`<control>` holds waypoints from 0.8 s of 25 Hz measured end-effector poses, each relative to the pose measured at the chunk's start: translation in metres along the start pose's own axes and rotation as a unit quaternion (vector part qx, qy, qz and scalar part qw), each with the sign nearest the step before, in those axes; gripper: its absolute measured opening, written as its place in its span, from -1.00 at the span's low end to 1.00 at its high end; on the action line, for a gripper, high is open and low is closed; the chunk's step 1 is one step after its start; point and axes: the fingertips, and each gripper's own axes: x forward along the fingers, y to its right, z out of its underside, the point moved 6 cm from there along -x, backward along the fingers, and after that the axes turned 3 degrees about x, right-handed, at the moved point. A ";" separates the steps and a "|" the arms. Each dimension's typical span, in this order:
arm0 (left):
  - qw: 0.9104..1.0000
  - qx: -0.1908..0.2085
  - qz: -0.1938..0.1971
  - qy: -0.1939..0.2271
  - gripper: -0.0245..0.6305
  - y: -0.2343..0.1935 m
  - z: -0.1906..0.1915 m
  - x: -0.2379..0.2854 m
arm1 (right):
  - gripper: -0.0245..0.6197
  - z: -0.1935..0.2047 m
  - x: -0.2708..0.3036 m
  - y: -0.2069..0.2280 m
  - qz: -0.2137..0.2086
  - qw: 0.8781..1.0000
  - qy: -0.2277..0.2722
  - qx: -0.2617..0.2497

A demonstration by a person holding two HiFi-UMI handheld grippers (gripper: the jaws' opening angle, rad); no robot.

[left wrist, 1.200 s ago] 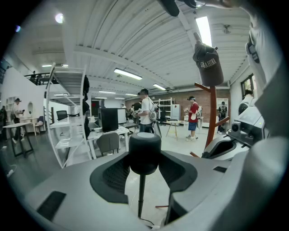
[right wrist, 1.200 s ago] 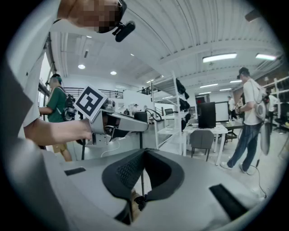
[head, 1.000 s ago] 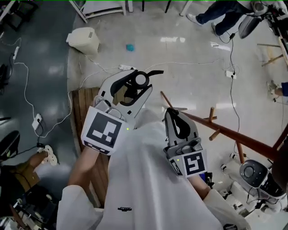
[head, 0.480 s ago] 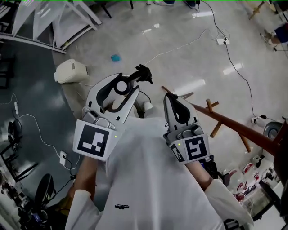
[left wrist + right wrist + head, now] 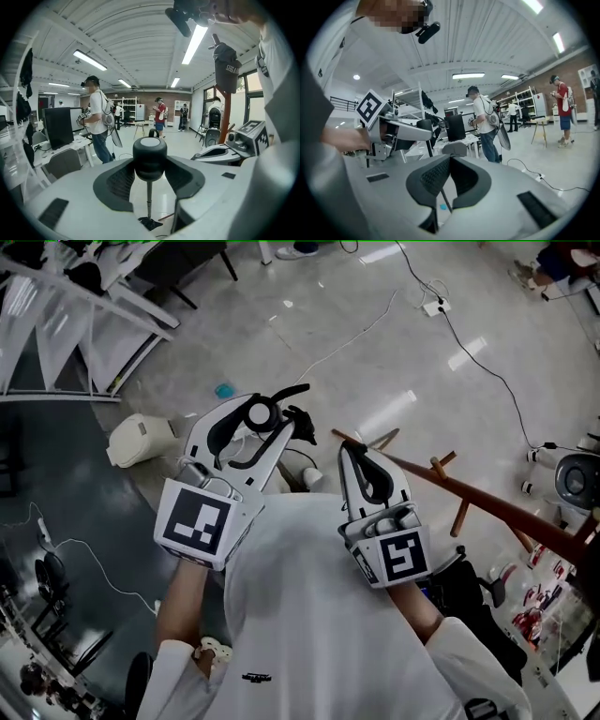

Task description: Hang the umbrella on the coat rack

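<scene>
The umbrella's round black handle [image 5: 260,414] with a pale cap sits between the jaws of my left gripper [image 5: 281,409], which is shut on it. In the left gripper view the handle [image 5: 150,157] stands upright between the pads, and a thin shaft [image 5: 149,199] runs down from it. My right gripper [image 5: 349,448] is shut and holds nothing; its pads [image 5: 440,171] meet at the tips. The brown wooden coat rack [image 5: 469,495] with pegs stretches to the right, just beyond the right gripper. A dark cap [image 5: 227,65] hangs on the coat rack's pole [image 5: 228,110].
A white bin [image 5: 136,439] lies on the floor to the left. A cable and power strip [image 5: 433,307] cross the floor at the back. White frames [image 5: 84,324] stand at the top left. People [image 5: 96,117] stand in the room beside desks.
The head view has swung, so the floor, bin and cables have shifted in the picture. Both grippers stay close together and the left one keeps its hold on the handle.
</scene>
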 end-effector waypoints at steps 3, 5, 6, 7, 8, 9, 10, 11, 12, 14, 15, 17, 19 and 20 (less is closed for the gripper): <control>0.999 0.012 0.034 0.008 -0.28 -0.018 -0.007 0.010 | -0.91 -0.004 0.026 -0.008 0.024 1.000 0.004 -0.005; 0.998 0.010 0.057 0.011 -0.28 -0.036 -0.014 0.010 | -0.91 -0.008 0.037 -0.012 0.060 0.998 0.000 0.007; 0.997 0.010 0.071 0.012 -0.28 -0.046 -0.021 0.011 | -0.91 -0.013 0.042 -0.014 0.080 0.997 -0.001 0.018; 0.996 0.014 0.086 0.014 -0.28 -0.055 -0.028 0.012 | -0.91 -0.020 0.046 -0.016 0.097 0.995 -0.001 0.031; 0.994 0.021 0.102 0.014 -0.28 -0.063 -0.035 0.015 | -0.91 -0.027 0.049 -0.019 0.111 0.993 0.003 0.042; 0.993 0.029 0.117 0.013 -0.28 -0.068 -0.043 0.019 | -0.91 -0.034 0.051 -0.021 0.124 0.991 0.007 0.049; 0.990 0.039 0.132 0.011 -0.28 -0.071 -0.050 0.027 | -0.91 -0.039 0.052 -0.021 0.137 0.989 0.009 0.052; 0.987 0.051 0.149 0.012 -0.28 -0.073 -0.058 0.038 | -0.91 -0.042 0.054 -0.017 0.151 0.987 0.011 0.055; 0.984 0.064 0.168 0.014 -0.28 -0.073 -0.066 0.051 | -0.91 -0.043 0.056 -0.011 0.168 0.984 0.013 0.062; 0.974 0.088 0.207 0.021 -0.28 -0.071 -0.077 0.085 | -0.91 -0.042 0.062 0.008 0.199 0.977 0.022 0.078; 0.970 0.096 0.223 0.027 -0.28 -0.070 -0.080 0.104 | -0.91 -0.041 0.066 0.022 0.209 0.974 0.029 0.084; 0.961 0.111 0.250 0.044 -0.28 -0.065 -0.081 0.141 | -0.91 -0.036 0.078 0.053 0.209 0.972 0.045 0.100; 0.954 0.121 0.270 0.044 -0.28 -0.053 -0.076 0.172 | -0.91 -0.031 0.085 0.088 0.210 0.970 0.062 0.103; 0.951 0.128 0.278 0.036 -0.28 -0.047 -0.074 0.188 | -0.91 -0.032 0.086 0.108 0.222 0.968 0.071 0.097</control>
